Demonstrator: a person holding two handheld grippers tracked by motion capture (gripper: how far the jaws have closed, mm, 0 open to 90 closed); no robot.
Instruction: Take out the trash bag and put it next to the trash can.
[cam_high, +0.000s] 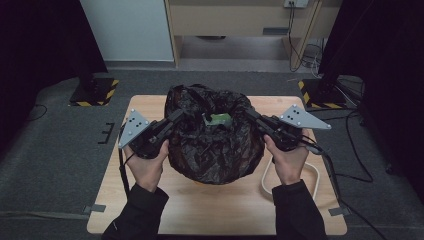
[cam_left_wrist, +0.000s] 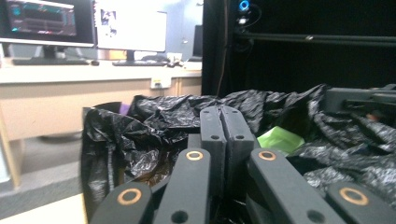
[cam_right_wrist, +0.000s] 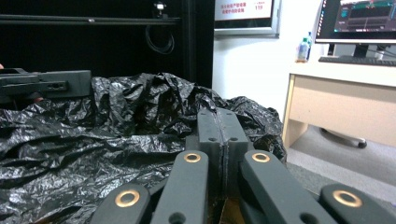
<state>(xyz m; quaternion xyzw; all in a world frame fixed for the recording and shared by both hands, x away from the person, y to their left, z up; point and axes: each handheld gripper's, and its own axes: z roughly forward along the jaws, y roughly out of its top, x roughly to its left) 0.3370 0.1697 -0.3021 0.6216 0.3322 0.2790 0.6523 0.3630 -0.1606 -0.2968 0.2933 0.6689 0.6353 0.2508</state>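
Note:
A crumpled black plastic bag (cam_high: 215, 145) stands open-mouthed in the middle of the wooden table (cam_high: 225, 210), draped over something round. A green item (cam_high: 219, 119) lies inside its mouth, also visible as a green item (cam_left_wrist: 279, 139) past my left jaws. My left gripper (cam_high: 179, 116) is at the bag's left rim and my right gripper (cam_high: 248, 114) is at its right rim. In the left gripper view my left gripper (cam_left_wrist: 226, 111) has its jaws pressed together at the bag film. In the right gripper view my right gripper (cam_right_wrist: 219, 113) is likewise shut at the rim.
A white cord loop (cam_high: 315, 175) lies on the table right of the bag. Two stand bases with yellow-black stripes (cam_high: 95, 92) (cam_high: 320, 95) sit on the floor beyond the far corners. Cables run along the floor at the right (cam_high: 360, 150).

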